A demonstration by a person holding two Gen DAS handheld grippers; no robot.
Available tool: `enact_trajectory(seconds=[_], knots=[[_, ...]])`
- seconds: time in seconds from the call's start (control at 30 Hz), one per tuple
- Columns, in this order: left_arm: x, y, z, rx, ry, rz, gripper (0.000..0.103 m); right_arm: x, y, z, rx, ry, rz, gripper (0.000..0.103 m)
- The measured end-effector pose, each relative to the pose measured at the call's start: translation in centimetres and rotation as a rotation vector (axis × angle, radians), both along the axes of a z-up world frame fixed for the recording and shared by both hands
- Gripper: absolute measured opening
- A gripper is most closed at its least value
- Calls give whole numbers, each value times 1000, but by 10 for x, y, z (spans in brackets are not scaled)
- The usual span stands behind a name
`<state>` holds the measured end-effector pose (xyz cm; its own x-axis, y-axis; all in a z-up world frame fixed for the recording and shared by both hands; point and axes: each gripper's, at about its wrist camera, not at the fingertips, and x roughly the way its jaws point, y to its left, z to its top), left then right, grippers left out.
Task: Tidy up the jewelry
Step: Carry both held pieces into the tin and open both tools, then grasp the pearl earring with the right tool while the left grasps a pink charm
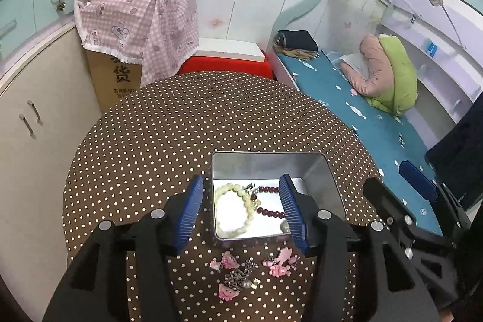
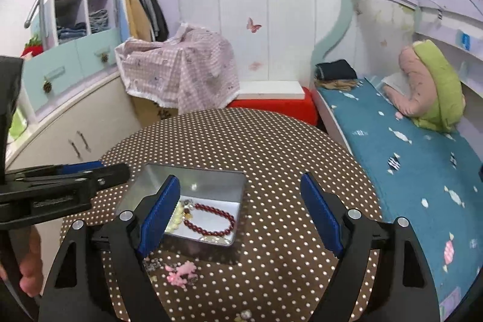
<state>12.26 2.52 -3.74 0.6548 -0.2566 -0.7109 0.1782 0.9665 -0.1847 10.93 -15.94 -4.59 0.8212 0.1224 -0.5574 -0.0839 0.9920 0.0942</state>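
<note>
Jewelry being sorted into a metal tin [image 1: 327, 186] on the dotted table [image 1: 151, 141].
Both grippers, left [image 1: 241, 213] and right [image 2: 241, 216], are being held spread and empty; pink charms [image 1: 241, 270] are lying before the tin, where chains may be snagged together when lifted.

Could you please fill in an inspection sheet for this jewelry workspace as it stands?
Surface: round table under a brown polka-dot cloth.
Job's things: open metal tin holding a pale green bead bracelet and a dark red bead bracelet; pink charm pieces with a chain lie on the cloth before the tin.
Clutter: nothing seen.
Grippers: left gripper open, empty; right gripper open, empty.
Cables: nothing seen.
Surroundings: bed, cloth-draped cardboard box, cabinets.
</note>
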Motion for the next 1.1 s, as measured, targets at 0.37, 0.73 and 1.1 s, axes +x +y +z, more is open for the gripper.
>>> enact_trajectory(seconds=[0.37, 0.73, 1.1], knots=[[-16, 2, -5, 16, 15, 5, 51, -18, -14, -10, 17, 35, -20, 79], [-36, 9, -27, 39, 69, 9, 51, -39, -13, -33, 2, 97, -22, 79], [-51, 22, -70, 64, 186, 9, 51, -49, -4, -72, -16, 215, 10, 79]])
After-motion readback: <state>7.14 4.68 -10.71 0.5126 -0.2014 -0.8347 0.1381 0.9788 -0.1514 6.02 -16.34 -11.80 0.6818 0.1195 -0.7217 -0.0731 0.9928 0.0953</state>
